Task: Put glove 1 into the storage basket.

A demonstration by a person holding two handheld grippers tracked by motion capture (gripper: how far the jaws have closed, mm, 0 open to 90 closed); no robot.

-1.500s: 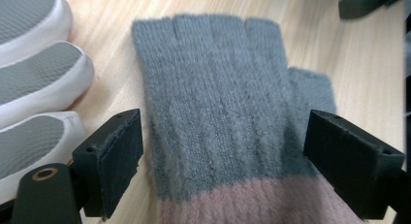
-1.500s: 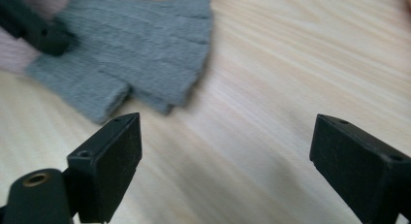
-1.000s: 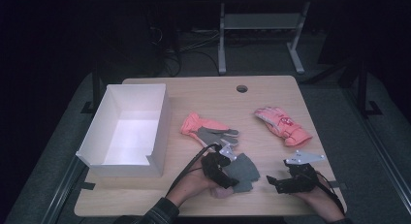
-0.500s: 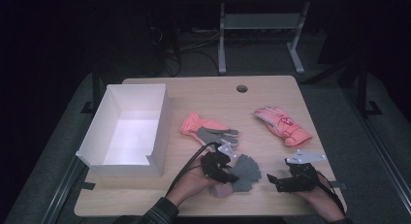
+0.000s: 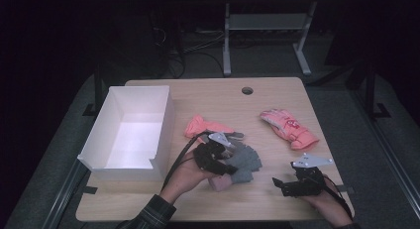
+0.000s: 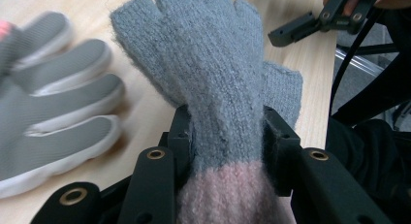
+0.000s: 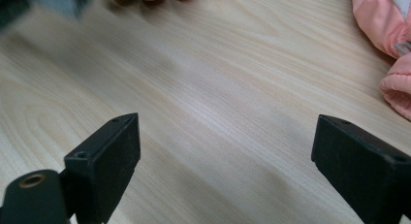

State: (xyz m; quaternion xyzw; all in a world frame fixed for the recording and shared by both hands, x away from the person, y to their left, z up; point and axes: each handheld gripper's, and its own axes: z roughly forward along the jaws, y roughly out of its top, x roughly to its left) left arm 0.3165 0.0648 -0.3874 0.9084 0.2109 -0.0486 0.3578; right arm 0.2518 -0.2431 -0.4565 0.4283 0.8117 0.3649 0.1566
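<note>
Two tools at the near table edge. Left tool is clamped on the grey knit glove just above its pink cuff; its jaws have just been closing onto it. Glove's long axis runs along the jaws, fingers pointing away from the hand, toward the right tool. Right tool's jaws stand wide apart, nothing between them, over bare table. Left tool view shows the knit texture and a grey-palmed glove lying just beside; high view shows that one has an orange back. Further back: pink ski glove at right, white box at left. No readable writing anywhere.
</note>
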